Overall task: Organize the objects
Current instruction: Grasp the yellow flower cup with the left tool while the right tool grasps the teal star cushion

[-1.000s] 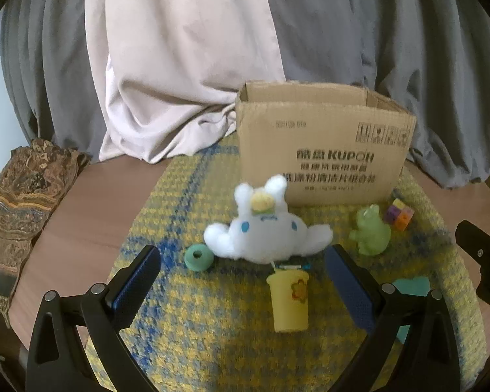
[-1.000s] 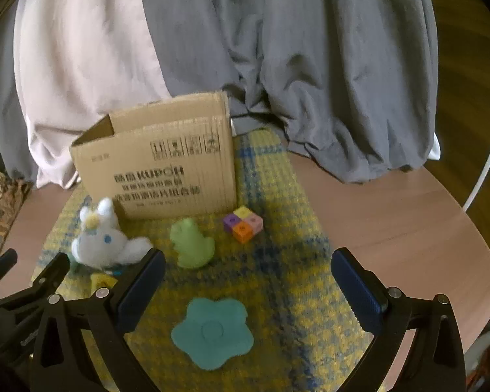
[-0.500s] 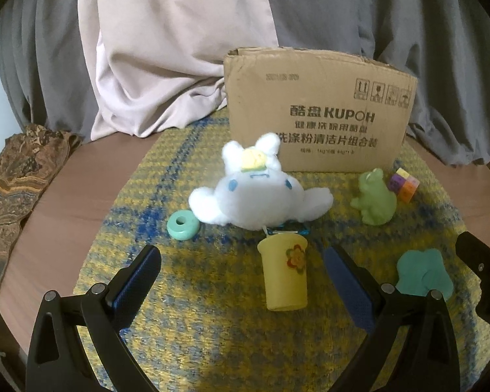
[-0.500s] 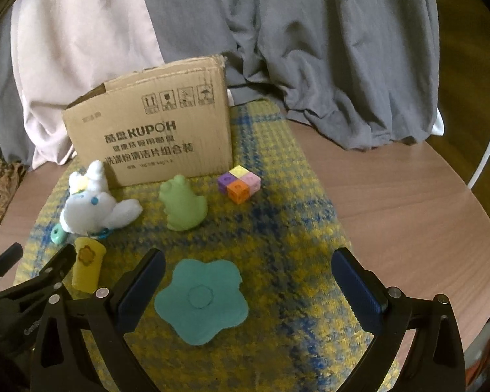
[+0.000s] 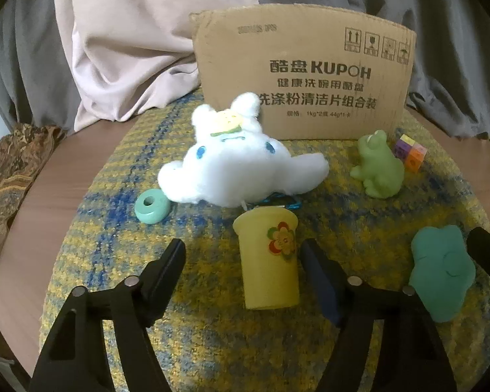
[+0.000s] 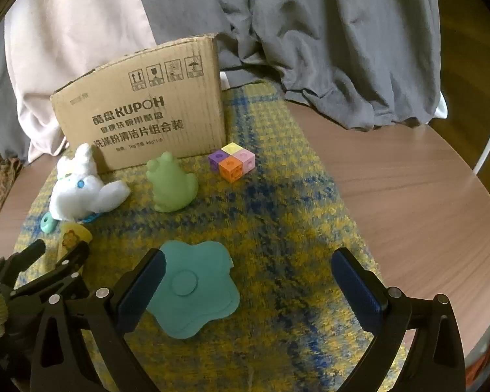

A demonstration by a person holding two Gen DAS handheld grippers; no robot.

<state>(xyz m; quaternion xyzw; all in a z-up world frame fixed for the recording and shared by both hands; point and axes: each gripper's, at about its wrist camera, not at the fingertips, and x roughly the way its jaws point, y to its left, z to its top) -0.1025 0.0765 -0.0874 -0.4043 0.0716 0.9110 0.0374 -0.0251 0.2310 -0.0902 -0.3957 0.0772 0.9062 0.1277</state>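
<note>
Yellow cup (image 5: 268,259) with a flower sticker stands upright on the yellow-and-blue woven mat (image 5: 121,228), between the two fingers of the left gripper (image 5: 243,261). The right finger sits just beside the cup's wall — whether it touches I cannot tell — while the left finger is well clear of it, so the jaws are spread and grasp nothing. This gripper comes in low and level from the near edge of the mat, pointed at the box.

Just behind the cup lies a white plush bunny (image 5: 238,170), a blue clip showing under it, and a teal ring (image 5: 152,209) rests near the plush's left side. To the right sit a green frog toy (image 5: 377,170) and a block of coloured cubes (image 5: 410,153), both before the cardboard box (image 5: 303,78) marked KUPOH, which stands at the back of the mat.

Right gripper (image 6: 248,290) hovers over the mat with its jaws wide apart and empty; a teal flower-shaped piece (image 6: 192,290) lies flat between them, close against the left finger. The mat covers a round wooden table (image 6: 408,196), with grey and pale cloth (image 6: 326,49) draped behind.
</note>
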